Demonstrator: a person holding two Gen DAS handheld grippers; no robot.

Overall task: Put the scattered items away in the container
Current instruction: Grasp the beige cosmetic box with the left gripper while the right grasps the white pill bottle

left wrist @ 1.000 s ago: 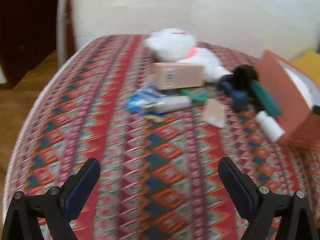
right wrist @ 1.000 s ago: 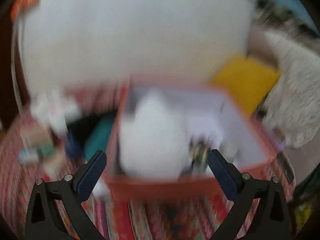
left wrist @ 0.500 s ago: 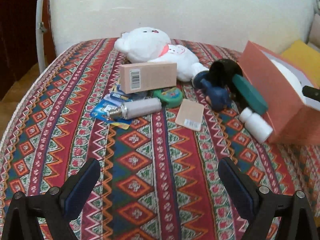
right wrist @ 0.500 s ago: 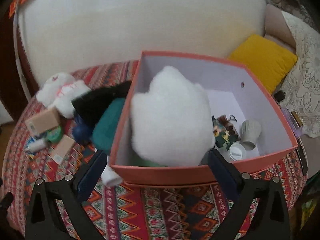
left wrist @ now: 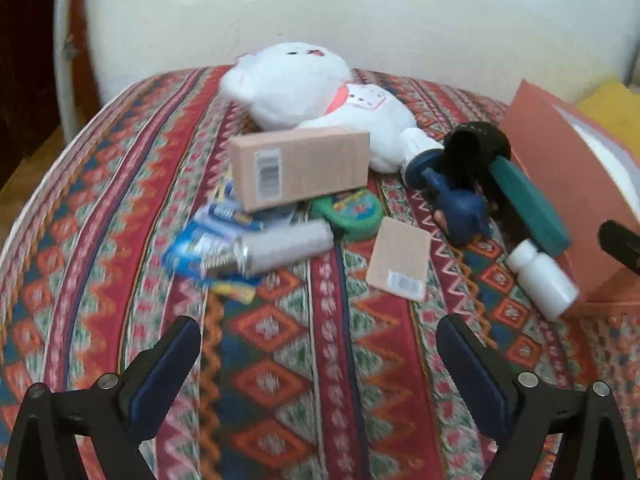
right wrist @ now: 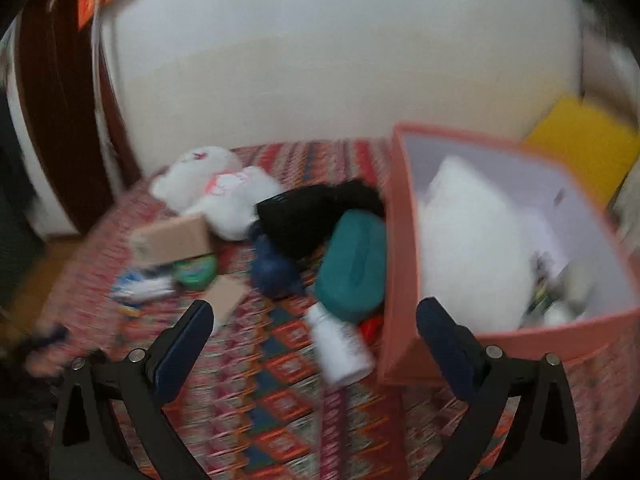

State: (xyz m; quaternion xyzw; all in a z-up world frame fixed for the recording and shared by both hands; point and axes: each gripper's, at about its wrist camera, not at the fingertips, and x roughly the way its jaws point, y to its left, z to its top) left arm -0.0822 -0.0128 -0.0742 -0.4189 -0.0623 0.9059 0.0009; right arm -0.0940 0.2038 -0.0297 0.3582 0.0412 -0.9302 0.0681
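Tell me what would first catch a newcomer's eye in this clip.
Probably the white plush bear lying at the far side of the patterned bedspread, with a tan carton in front of it. Next, the salmon box on the right, where a big white plush sits inside.

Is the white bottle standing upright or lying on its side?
Lying on its side: the white bottle rests lengthwise on the cloth beside the box.

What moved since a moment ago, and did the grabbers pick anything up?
The right gripper swung left, away from over the box, toward the white bottle beside it. The left gripper moved in closer to the pile around the cardboard carton. Neither picked anything up; both are open. The scattered things lie where they were.
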